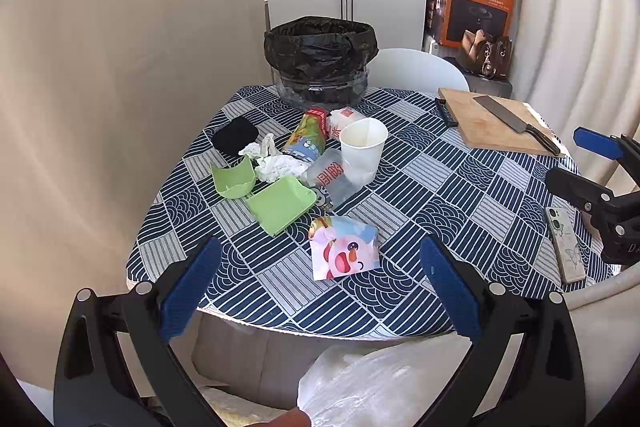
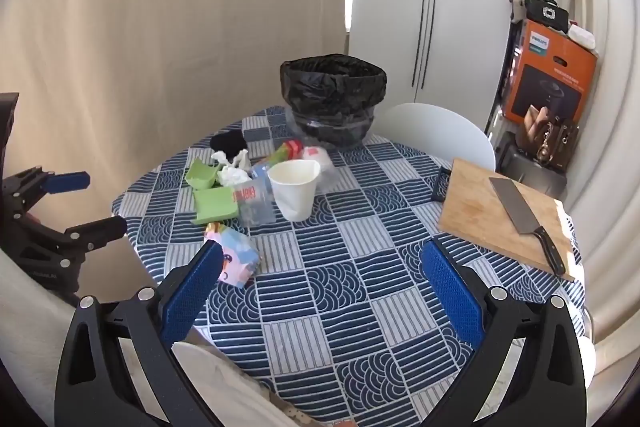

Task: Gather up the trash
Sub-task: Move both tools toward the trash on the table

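Just ahead, trash (image 1: 304,163) well beyond both wide-spread fingers (image 1: 192,291), untouched.

Each camera sits on its own tongs and looks forward and down over the near edge of the bench (image 1: 400,323). The left tongs (image 1: 320,291) look from the left, the right tongs (image 2: 322,287) from the right. Both see the bin (image 1: 320,47) far ahead, and each sees the other tongs off to one side.
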Tool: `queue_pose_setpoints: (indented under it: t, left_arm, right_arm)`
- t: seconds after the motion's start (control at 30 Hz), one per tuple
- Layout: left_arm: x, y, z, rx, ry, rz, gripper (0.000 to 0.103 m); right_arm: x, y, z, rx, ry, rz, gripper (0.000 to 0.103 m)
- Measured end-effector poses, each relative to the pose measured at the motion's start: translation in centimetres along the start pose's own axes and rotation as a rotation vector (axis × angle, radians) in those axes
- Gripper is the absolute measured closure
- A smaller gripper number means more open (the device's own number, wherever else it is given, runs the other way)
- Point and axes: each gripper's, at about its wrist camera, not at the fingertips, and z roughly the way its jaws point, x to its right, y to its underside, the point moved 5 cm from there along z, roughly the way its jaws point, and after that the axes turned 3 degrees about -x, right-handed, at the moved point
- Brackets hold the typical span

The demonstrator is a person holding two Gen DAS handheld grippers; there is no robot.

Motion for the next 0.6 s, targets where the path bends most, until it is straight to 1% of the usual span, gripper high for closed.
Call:
queue_pose_setpoints:
  t: [0.2, 0.3, 0.4, 0.6]
  left_arm:
    - [0.43, 0.16, 0.11, -0.005, 0.01, 0.009, 0.006]
    - [0.54, 0.23, 0.1, -0.009, 0.016, 0.008, 0.006]
    - [0.55, 0.27, 0.12, -0.013, 0.019, 0.01, 0.006]
    - [0.72, 0.3, 0.2, -0.015, 0.022, 0.014, 0.006]
  right_arm:
    - [0.2, 0.7, 0.5, -0.021, -0.017, -0.004, 0.008]
    - [-0.25, 0.31, 0.48, -0.032, -0.022, -0.011, 0.008]
    - [-0.34, 0.4, 0.52, -0.017, -0.023, -0.01, 0.008]
    - [-0.11, 0.7, 0.63, -0.029, -0.033, -0.008, 0.008]
